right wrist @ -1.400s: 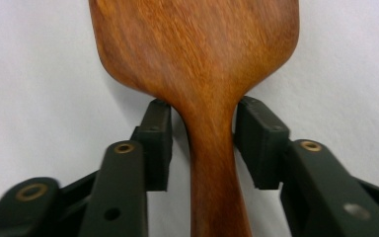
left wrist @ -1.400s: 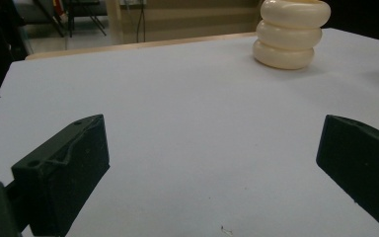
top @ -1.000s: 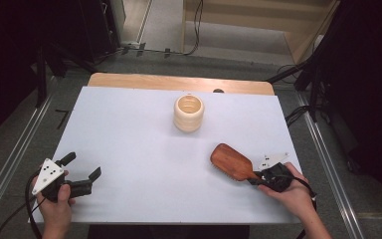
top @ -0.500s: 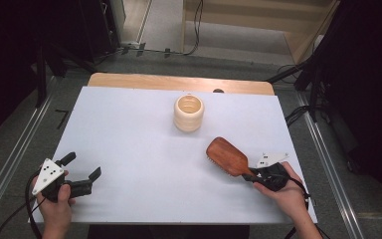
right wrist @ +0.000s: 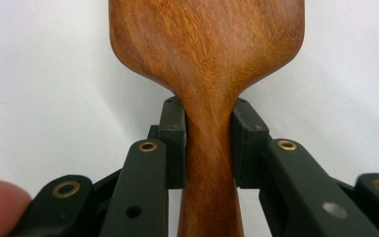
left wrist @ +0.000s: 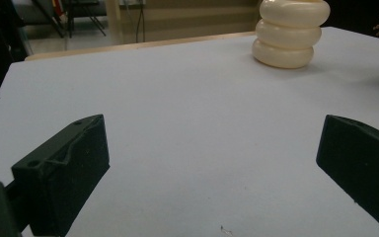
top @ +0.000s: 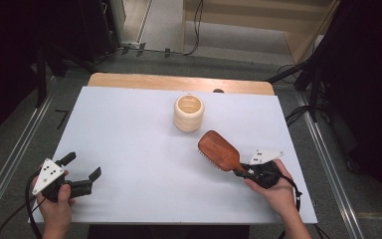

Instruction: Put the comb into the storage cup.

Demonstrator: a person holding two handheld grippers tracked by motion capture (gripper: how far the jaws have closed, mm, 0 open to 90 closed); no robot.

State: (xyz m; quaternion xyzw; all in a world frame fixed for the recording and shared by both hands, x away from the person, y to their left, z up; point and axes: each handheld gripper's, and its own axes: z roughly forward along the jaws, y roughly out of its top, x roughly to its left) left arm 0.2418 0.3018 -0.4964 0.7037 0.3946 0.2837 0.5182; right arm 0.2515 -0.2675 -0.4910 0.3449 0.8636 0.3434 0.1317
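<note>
At about five o'clock on the white table, nearest the person, the right gripper is clamped on the handle of the wooden hairbrush; in the right gripper view both black jaws press flat against the narrow neck of the brush, just below where the handle flares into the head. The brush's long axis runs away from that hand toward roughly ten o'clock, its wooden back up and the bristles showing along its lower edge, and the head appears raised off the surface rather than resting on it. At seven o'clock the left gripper rests low at the table's near edge, its jaws spread wide with nothing between them, well apart from everything else. Farther out, just past the table's centre toward twelve o'clock, stands the cream ribbed cup, upright with its mouth open to the camera. The brush head lies just short of the cup, at the cup's five o'clock, so the right hand is much the nearer one, and carrying the head to the cup's mouth would probably mean tipping the brush upright.
</note>
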